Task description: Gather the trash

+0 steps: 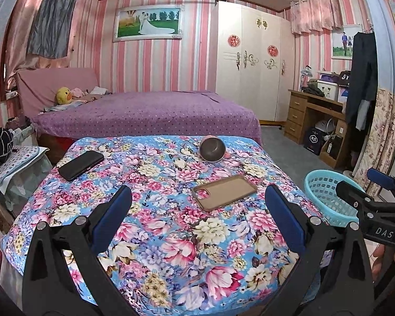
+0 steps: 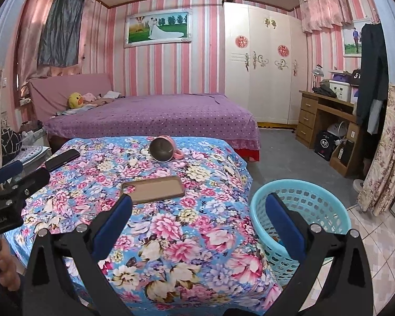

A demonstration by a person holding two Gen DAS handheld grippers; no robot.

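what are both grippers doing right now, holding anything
Left gripper: open, holding nothing, above the floral-cloth-covered table.
Right gripper: open, holding nothing, between that table's edge and the light blue plastic basket.

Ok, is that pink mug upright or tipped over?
Tipped over. The pink mug lies on its side on the floral cloth, handle right.

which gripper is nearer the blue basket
Right. The right gripper hangs beside the blue basket, one of its fingers overlapping the rim in view; the left gripper sits over the floral cloth, farther left.
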